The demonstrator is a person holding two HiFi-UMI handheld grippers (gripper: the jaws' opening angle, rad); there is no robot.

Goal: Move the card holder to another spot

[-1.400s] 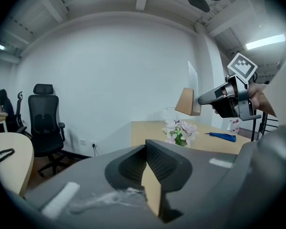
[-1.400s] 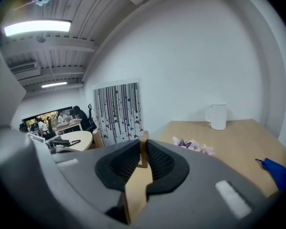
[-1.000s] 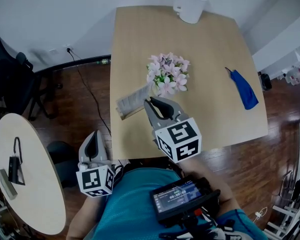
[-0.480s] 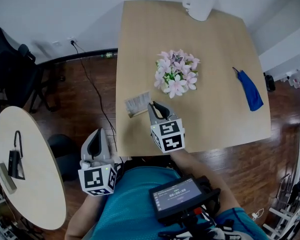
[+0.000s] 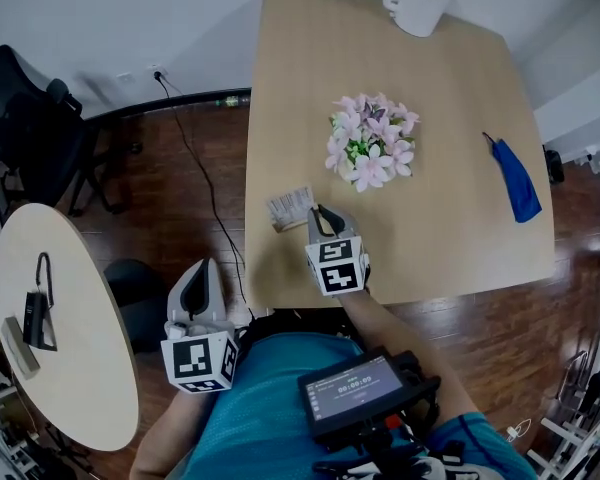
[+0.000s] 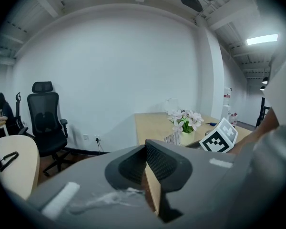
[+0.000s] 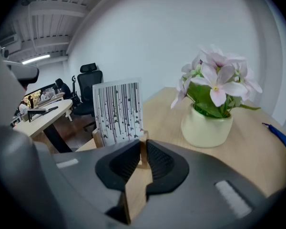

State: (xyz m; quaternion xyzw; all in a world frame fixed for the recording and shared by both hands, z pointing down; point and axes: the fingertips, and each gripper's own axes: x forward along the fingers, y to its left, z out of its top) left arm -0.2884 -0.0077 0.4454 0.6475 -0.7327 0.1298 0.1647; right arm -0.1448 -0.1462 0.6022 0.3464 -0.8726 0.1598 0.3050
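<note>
The card holder is a small wooden stand with a striped black-and-white card upright in it. It sits near the front left part of the wooden table. My right gripper is shut on the holder's wooden end, with the card just beyond its jaws. Whether the holder touches the tabletop I cannot tell. My left gripper hangs off the table's left front corner over the floor. In the left gripper view, the left gripper has its jaws shut with nothing between them.
A pot of pink flowers stands mid-table, close behind the holder. A blue cloth lies at the right edge, and a white object at the far edge. A round side table and an office chair stand left.
My right gripper has carried the card holder lower and toward the table's front left, away from the flowers. The left gripper has stayed beside the table.
</note>
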